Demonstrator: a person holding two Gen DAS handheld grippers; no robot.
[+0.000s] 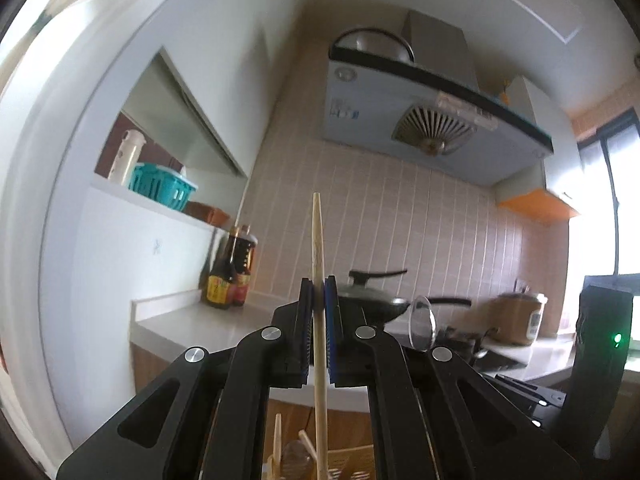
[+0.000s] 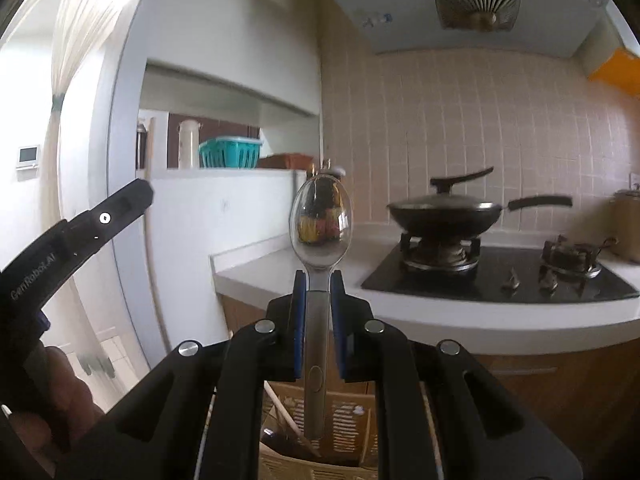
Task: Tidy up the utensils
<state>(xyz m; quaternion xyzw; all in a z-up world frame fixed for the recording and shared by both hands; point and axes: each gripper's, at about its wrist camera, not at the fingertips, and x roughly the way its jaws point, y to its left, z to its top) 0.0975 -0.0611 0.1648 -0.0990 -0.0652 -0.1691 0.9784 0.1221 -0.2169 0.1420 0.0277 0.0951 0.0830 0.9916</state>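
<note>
Both tongs are closed tight on a utensil apiece. Left tongs (image 1: 319, 292) pinch a wooden chopstick (image 1: 318, 264) partway along its length, so that it stands upright, its tip well above the pads and its lower end hanging down below them. Right tongs (image 2: 319, 284) clamp the neck of a steel spoon (image 2: 321, 220), bowl upward just past the fingertips, handle running back down between the pads. Beneath each pair sits a pale slatted utensil basket (image 2: 344, 420), with more chopsticks (image 1: 305, 442) leaning in it. Beyond the tongs lie the counter (image 2: 280, 268), a lidded black wok (image 2: 444, 210) on the hob, and dark sauce bottles (image 1: 230, 272) to the left of the chopstick. My guess is that this is the carrying step: each piece is lifted clear of the basket and awaits its sorted place. Next, each must be brought over the right compartment, tipped handle-down and released; which compartment I cannot tell from here.
</note>
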